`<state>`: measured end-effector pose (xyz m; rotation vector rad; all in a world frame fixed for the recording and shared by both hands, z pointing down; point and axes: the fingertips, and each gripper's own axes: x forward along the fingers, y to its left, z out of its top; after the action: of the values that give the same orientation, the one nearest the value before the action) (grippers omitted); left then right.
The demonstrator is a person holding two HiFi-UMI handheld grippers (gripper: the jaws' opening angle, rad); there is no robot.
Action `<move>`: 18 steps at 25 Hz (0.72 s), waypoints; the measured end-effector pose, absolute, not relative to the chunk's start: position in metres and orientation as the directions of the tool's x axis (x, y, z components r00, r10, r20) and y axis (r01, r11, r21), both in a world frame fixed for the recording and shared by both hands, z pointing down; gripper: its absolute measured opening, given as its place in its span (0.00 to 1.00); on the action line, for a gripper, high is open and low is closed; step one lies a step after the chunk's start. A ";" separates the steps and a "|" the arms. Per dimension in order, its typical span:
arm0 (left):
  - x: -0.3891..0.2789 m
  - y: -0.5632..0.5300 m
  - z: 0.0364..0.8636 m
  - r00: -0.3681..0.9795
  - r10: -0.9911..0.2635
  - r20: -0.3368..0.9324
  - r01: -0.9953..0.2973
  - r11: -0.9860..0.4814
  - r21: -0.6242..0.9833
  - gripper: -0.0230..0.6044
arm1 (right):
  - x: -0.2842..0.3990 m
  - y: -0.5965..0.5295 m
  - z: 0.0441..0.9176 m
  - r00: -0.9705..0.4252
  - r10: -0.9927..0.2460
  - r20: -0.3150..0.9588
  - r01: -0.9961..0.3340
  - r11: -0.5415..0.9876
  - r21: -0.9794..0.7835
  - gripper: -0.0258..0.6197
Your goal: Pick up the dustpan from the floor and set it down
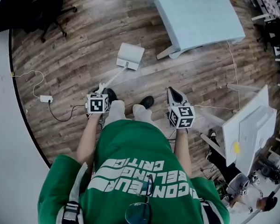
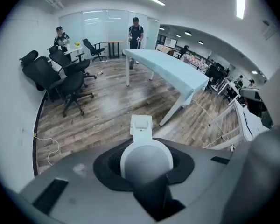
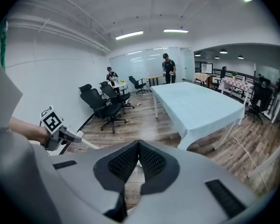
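The white dustpan (image 1: 129,56) hangs out ahead of me on its long white handle (image 1: 112,79), over the wood floor; whether it touches the floor I cannot tell. My left gripper (image 1: 101,89) is shut on the near end of that handle. In the left gripper view the round handle (image 2: 146,161) fills the gap between the jaws, with the pan (image 2: 141,125) beyond it. My right gripper (image 1: 173,93) hovers by my right knee, shut, with nothing in it; its black pads (image 3: 139,154) meet. The left gripper (image 3: 56,130) also shows at the left of the right gripper view.
A table under a pale blue cloth (image 1: 196,13) stands ahead on the right. Black office chairs (image 1: 28,8) sit at the far left. A cable with a white adapter (image 1: 45,98) lies on the floor. White furniture (image 1: 249,125) stands close on my right. Two people (image 2: 136,29) are far back.
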<state>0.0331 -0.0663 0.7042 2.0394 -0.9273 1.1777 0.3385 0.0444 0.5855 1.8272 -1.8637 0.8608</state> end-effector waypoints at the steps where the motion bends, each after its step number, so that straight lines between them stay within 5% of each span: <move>1: 0.026 -0.073 0.696 0.371 -0.293 0.881 -0.812 -0.563 0.155 0.20 | 0.331 0.040 0.583 -0.079 -0.747 0.660 -0.989 -0.026 -0.149 0.05; 18: -0.051 -0.179 0.578 0.412 -0.620 0.667 -0.890 -0.430 0.150 0.20 | 0.266 -0.051 0.556 -0.156 -0.765 0.625 -0.988 0.126 -0.092 0.05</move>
<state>-0.0513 -0.1787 0.5778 2.1811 -1.2816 0.7303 0.2665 -0.0505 0.5559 1.6888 -1.9823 0.6980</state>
